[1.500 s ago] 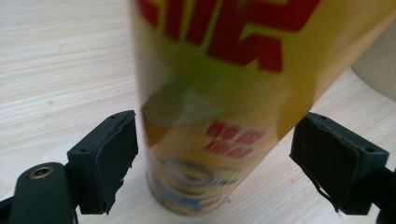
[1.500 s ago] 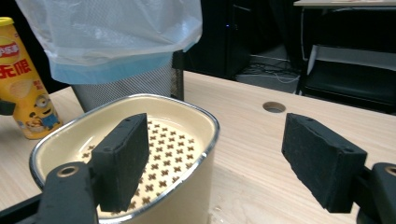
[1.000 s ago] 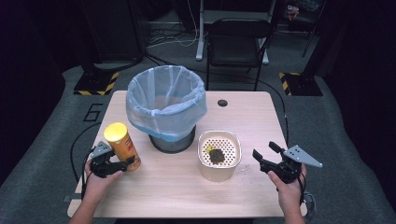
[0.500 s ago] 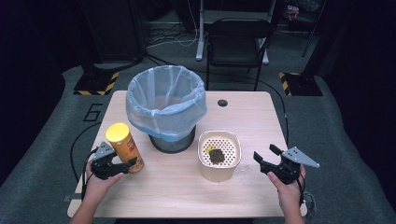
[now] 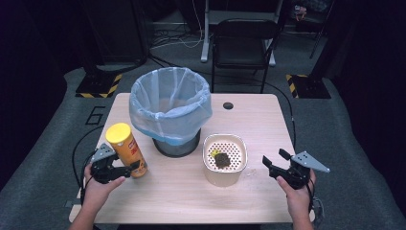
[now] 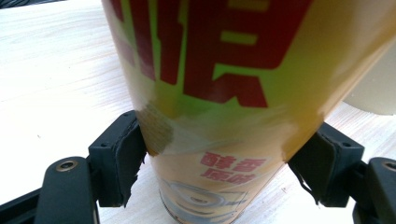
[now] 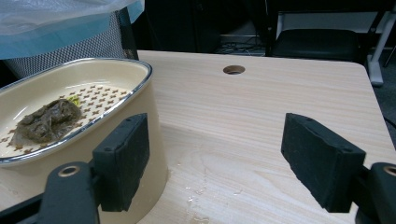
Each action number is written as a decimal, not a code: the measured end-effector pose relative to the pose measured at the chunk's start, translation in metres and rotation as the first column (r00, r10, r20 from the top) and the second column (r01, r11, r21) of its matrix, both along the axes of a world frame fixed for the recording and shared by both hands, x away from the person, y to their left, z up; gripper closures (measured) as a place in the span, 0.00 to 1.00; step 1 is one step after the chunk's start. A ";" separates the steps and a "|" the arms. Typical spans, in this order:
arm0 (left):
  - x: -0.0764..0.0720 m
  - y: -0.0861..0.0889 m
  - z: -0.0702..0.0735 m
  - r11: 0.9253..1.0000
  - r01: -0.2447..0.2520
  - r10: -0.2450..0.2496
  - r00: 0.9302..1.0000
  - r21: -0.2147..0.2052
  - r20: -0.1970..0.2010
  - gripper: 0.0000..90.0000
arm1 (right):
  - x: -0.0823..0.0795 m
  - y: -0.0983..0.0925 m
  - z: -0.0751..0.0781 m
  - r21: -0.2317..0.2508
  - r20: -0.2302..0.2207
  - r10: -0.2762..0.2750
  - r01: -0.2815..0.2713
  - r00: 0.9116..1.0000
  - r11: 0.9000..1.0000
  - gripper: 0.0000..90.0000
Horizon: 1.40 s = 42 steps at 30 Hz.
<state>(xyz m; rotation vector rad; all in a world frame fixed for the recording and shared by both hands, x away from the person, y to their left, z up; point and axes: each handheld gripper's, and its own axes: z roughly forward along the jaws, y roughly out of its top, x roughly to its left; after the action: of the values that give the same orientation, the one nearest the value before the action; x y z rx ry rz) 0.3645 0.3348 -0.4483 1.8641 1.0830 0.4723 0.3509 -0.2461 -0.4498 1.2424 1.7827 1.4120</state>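
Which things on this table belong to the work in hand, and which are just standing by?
In hand:
- yellow-lidded can, clamped in the left gripper
- lined bin just behind it, the likely target

Standing by:
- cream strainer bowl holding a dark clump
- right gripper, open, holding nothing
- black chair beyond the table

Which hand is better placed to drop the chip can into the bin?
Left: the left claw is shut on the chip can, close beside the lined bin. The right claw is open by the strainer bowl.
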 end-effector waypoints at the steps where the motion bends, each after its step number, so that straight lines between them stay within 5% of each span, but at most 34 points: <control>1: -0.001 -0.001 0.003 1.000 -0.006 0.006 1.000 -0.003 -0.005 0.27 | 0.000 0.000 0.000 0.006 0.000 -0.002 0.002 1.000 1.000 0.26; 20: -0.004 -0.005 0.041 1.000 0.016 -0.016 1.000 0.000 -0.004 0.27 | 0.003 -0.005 -0.006 0.001 -0.019 -0.016 0.016 1.000 1.000 0.26; 37: -0.014 -0.010 0.095 1.000 0.021 -0.021 1.000 0.013 0.007 0.27 | 0.007 -0.006 -0.014 -0.029 -0.033 -0.009 0.008 0.999 1.000 0.27; 42: -0.018 -0.015 0.123 0.999 0.037 -0.037 0.999 0.014 0.023 0.27 | 0.007 -0.005 -0.016 -0.032 -0.036 -0.006 0.004 0.999 0.999 0.27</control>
<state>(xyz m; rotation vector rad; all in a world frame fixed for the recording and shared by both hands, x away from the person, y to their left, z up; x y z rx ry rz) 0.3468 0.3197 -0.3252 1.8833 1.0306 0.4796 0.3584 -0.2511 -0.4657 1.2623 1.8181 1.3608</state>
